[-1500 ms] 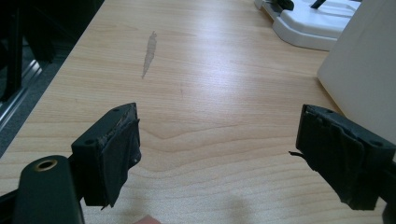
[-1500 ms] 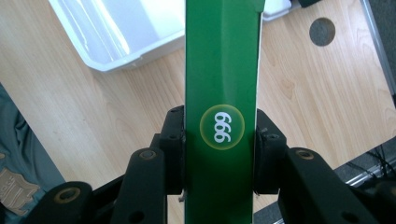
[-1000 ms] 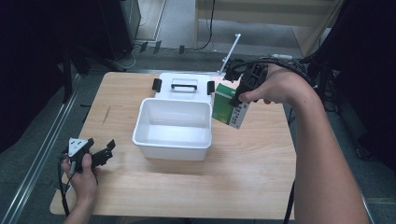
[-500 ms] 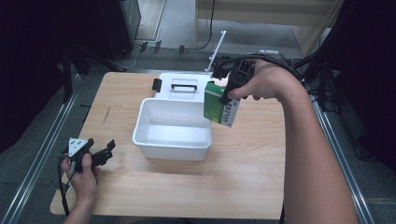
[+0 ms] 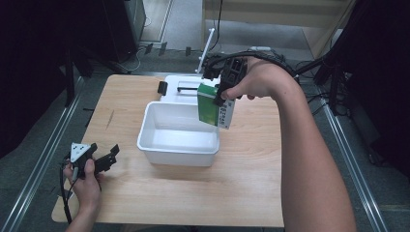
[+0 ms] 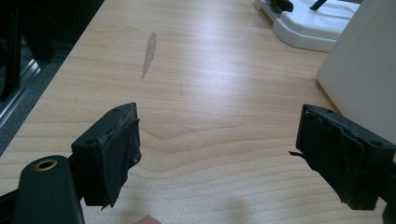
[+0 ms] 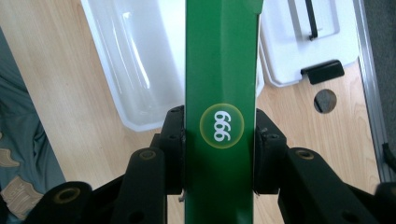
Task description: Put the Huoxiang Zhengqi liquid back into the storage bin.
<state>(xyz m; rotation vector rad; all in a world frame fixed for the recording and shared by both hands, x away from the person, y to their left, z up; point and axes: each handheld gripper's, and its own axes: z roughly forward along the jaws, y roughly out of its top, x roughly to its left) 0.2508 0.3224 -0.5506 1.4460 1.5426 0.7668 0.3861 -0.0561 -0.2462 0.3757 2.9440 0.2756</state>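
Note:
My right gripper [image 5: 220, 99] is shut on a green and white box [image 5: 212, 110] and holds it in the air over the right rim of the white plastic bin [image 5: 159, 145]. In the right gripper view the green box [image 7: 220, 70] with a round "999" mark sits clamped between both jaws, above the bin [image 7: 135, 70]. The bin's white lid [image 5: 181, 87] with black clips lies flat behind the bin. My left gripper [image 5: 109, 157] rests open near the table's front left corner, and in its own view the left gripper [image 6: 217, 154] has only bare wood between its jaws.
The wooden table [image 5: 251, 193] has free room in front of and right of the bin. A grey smear [image 6: 149, 53] marks the wood at the left. A cable hole [image 7: 325, 100] is cut in the tabletop near the lid. Metal rails run along both table sides.
My right gripper has carried the green box leftward, from beside the bin's right side to over its right rim. The left gripper has stayed still.

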